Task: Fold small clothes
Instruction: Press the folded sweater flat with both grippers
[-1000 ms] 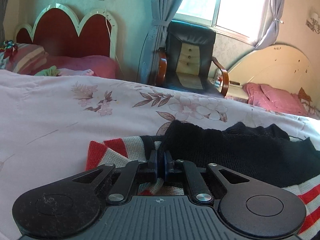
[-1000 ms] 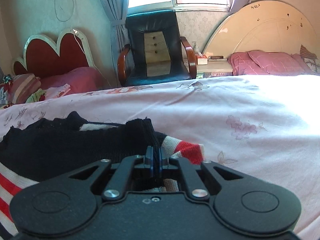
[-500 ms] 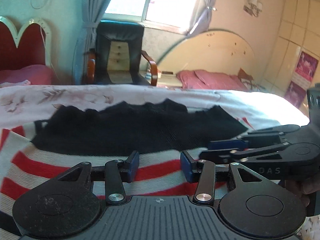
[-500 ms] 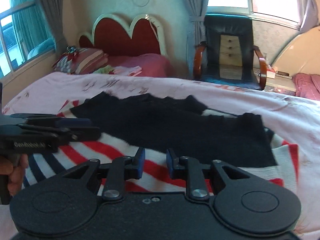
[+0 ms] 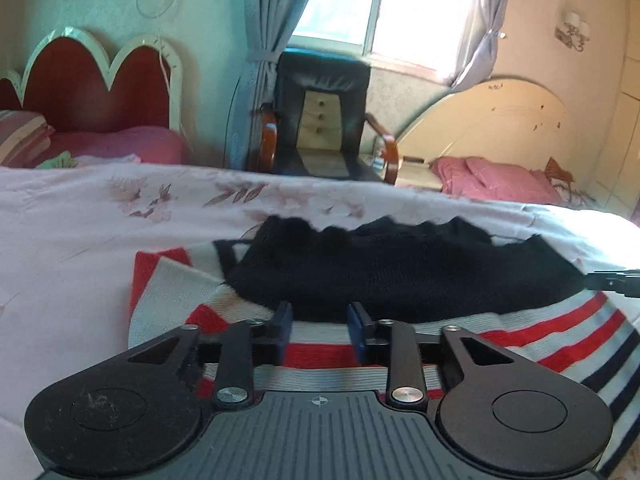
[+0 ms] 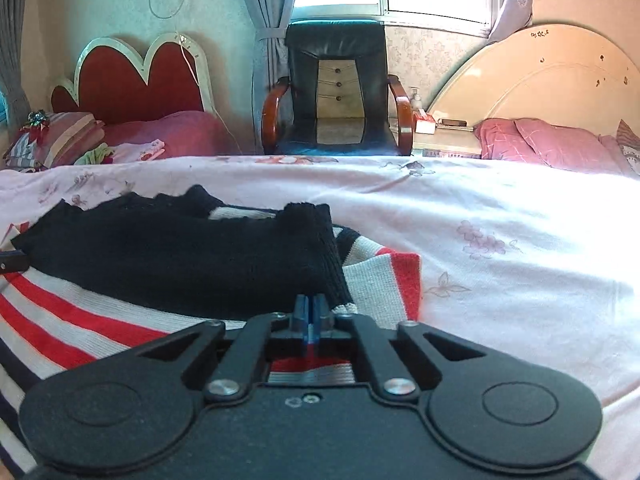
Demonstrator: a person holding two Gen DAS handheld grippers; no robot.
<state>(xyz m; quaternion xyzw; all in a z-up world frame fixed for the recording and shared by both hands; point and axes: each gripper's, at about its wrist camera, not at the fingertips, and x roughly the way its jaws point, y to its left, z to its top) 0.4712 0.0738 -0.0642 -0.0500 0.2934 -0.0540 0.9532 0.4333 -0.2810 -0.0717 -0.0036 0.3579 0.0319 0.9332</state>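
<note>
A small knitted sweater point(image 5: 400, 272) lies on the bed, black on top with red, white and dark stripes below; it also shows in the right wrist view point(image 6: 168, 256). My left gripper point(image 5: 320, 326) is open, its blue pads either side of the striped hem near the sweater's left part. My right gripper point(image 6: 310, 316) has its pads together over the striped hem at the sweater's right edge; no cloth shows between them. The tip of the right gripper point(image 5: 616, 280) shows at the right edge of the left wrist view.
The pink floral bedspread point(image 6: 500, 240) runs wide to the right of the sweater. A black armchair point(image 6: 336, 92) stands beyond the far edge of the bed. A red headboard point(image 6: 136, 76) and a cream headboard point(image 6: 540, 88) stand at the back.
Both grippers swung back toward the sweater's outer ends. My right gripper went from open to shut. My left gripper stayed open.
</note>
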